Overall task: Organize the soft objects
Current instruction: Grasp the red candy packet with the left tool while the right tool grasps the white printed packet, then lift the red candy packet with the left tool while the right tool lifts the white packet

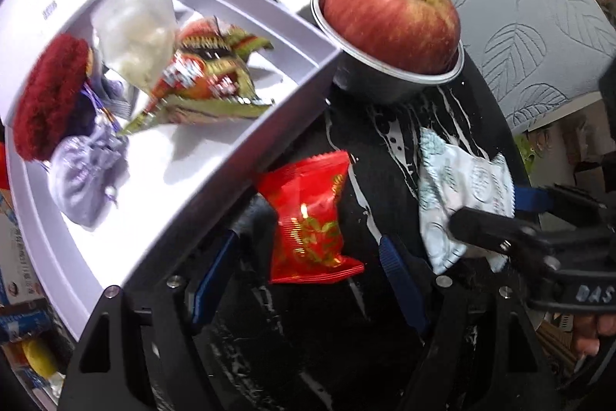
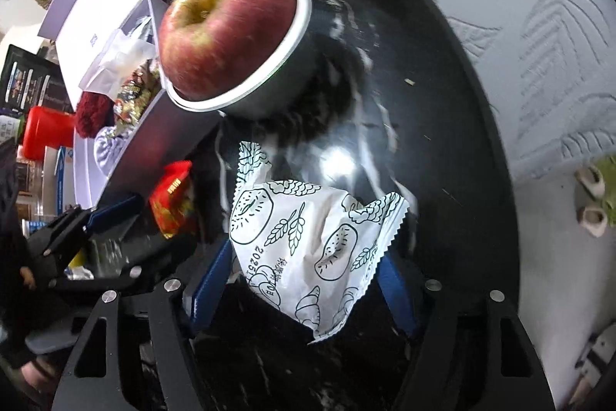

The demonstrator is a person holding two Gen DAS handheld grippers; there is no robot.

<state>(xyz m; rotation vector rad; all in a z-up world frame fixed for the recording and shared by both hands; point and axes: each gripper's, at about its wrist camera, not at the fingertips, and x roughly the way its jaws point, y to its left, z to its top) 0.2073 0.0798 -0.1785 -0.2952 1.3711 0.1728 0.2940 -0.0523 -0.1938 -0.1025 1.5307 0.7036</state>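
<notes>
The table point(image 2: 442, 72) at frame centre is glossy black marble-look; the red packet point(image 1: 308, 214) is shiny foil; the bowl point(image 1: 385, 79) brushed metal; the white box point(image 1: 250, 141) matt card.

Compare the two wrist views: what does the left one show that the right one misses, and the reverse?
Only the left wrist view shows the lilac drawstring pouch whole inside the white box. Only the right wrist view shows the red container beyond the box. Both show the apple in its metal bowl, the red snack packet and the white printed packet between the right gripper fingers.
</notes>
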